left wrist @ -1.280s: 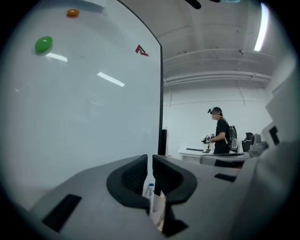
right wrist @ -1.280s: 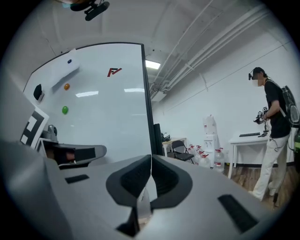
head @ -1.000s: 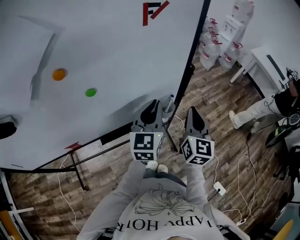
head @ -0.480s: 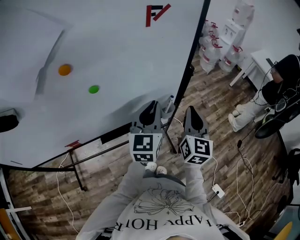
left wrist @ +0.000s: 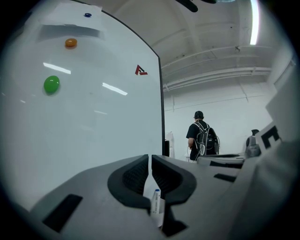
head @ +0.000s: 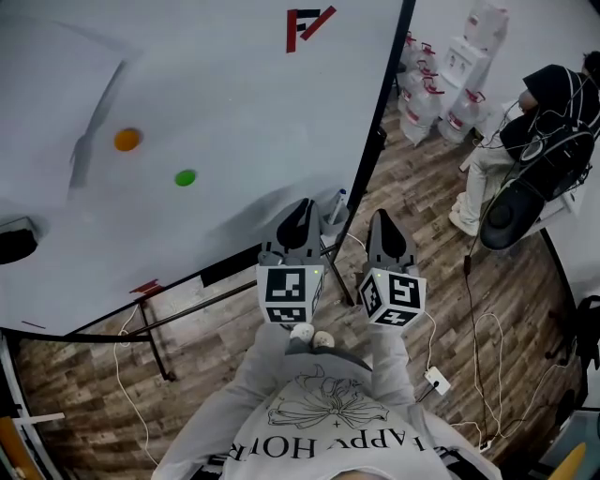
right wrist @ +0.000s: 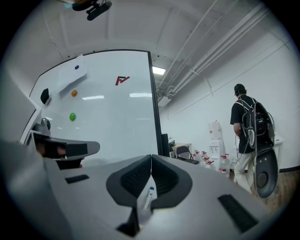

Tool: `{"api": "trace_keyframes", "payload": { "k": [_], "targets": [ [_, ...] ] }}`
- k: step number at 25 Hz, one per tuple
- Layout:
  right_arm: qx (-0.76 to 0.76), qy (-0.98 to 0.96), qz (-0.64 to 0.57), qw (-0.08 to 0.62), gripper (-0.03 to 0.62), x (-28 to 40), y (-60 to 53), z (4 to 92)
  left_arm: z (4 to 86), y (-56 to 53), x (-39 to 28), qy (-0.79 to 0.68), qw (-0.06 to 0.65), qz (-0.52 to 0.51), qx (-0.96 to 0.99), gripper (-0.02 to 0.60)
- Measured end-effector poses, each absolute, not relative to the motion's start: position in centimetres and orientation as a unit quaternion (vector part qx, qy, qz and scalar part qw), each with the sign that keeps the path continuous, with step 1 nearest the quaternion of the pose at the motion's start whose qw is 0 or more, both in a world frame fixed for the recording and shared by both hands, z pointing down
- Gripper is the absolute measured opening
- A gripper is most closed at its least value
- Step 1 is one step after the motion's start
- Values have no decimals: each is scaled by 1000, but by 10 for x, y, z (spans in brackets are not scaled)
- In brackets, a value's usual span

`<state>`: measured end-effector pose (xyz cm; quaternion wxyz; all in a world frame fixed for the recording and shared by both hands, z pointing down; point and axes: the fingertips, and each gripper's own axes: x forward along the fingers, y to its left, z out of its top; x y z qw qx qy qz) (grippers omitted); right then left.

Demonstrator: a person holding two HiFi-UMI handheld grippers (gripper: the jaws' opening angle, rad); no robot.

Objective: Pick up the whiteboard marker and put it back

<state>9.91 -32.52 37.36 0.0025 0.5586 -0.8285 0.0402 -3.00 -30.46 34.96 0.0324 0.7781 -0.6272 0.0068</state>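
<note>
Looking down from the head view, the left gripper (head: pixel 302 206) and the right gripper (head: pixel 385 223) are held level, side by side, in front of the person's chest. Both point toward the lower corner of a large whiteboard (head: pixel 234 103). That view gives their square-marker cubes and the dark backs of the fingers, but not the gap between them.

The left gripper view does. Its fingers (left wrist: pixel 133 176) meet along a thin slit with nothing pinched. In the right gripper view the fingers (right wrist: pixel 136 176) likewise stand closed tip to tip and empty.

Through the small opening under the closed tips, a white whiteboard marker (left wrist: pixel 155 202) with a blue cap shows, tilted and not gripped. The same marker (right wrist: pixel 148 196) sits in the matching opening of the right gripper view. What it rests on cannot be made out.

The head view offers only a small pale blue-topped object (head: pixel 336 206) beside the board's black edge post, between the two grippers and just ahead of them. It is too small to tell whether it is the marker.

An orange magnet (head: pixel 127 140) and a green magnet (head: pixel 186 177) sit near each other on the board, with a red logo (head: pixel 309 23) higher up. A person in black (head: pixel 548 103) is well off to the right, near a cluster of water jugs (head: pixel 427 89). Both gripper views show that person standing upright, back turned.
</note>
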Motion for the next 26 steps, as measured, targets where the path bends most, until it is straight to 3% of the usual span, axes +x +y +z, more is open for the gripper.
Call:
{"api": "trace_keyframes", "payload": {
  "k": [26],
  "targets": [
    [554, -831, 46, 10, 3, 97, -331, 378, 350, -307, -28, -633, 34, 17, 773, 9]
  ]
}}
